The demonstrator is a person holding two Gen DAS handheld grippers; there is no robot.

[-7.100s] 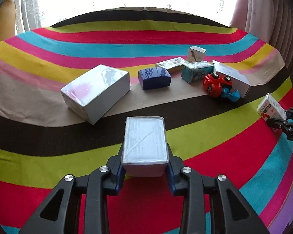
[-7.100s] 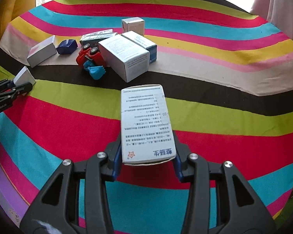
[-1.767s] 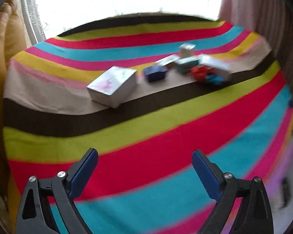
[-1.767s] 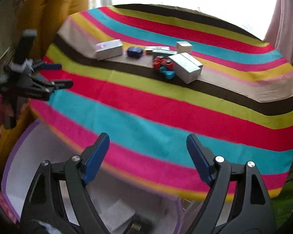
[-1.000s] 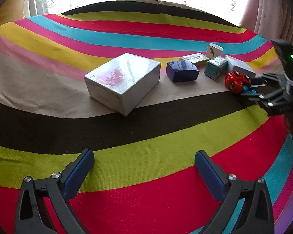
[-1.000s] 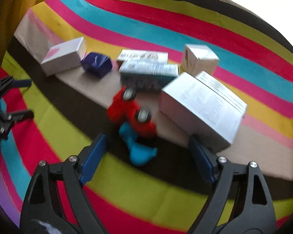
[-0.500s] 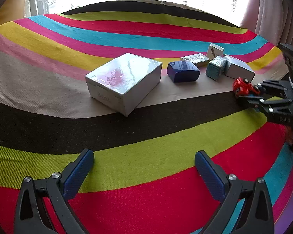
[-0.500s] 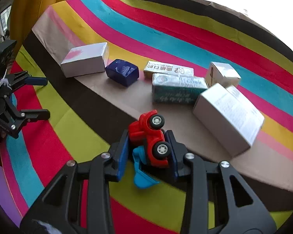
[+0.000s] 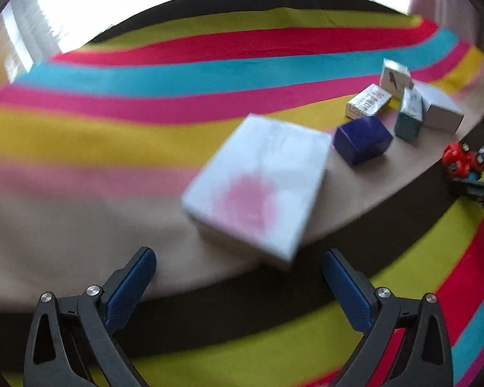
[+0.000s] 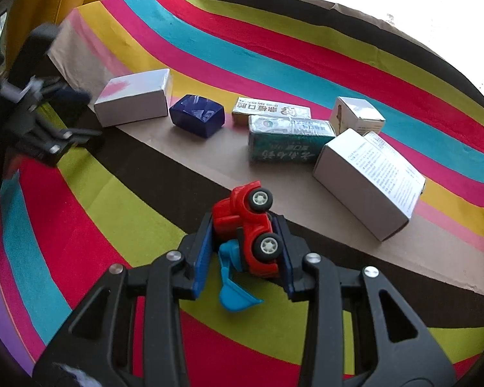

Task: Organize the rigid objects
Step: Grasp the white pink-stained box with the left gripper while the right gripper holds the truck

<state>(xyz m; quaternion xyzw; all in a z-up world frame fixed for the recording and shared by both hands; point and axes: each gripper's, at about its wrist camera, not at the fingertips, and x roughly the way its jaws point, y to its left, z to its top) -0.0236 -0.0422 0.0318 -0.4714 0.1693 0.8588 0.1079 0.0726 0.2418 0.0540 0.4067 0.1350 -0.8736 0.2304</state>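
Between the right gripper's [image 10: 246,248] blue pads, red toy truck [image 10: 248,225] clamped after jaws just closed, left gripper [image 9: 238,277] spread wide and empty, white box [image 9: 258,187] just ahead of it, striped cloth [image 9: 177,71] beneath.

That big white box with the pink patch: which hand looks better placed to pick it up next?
Probably the left. The left gripper hangs open right before the big white box with the pink patch, while the right gripper is shut on the red toy truck.
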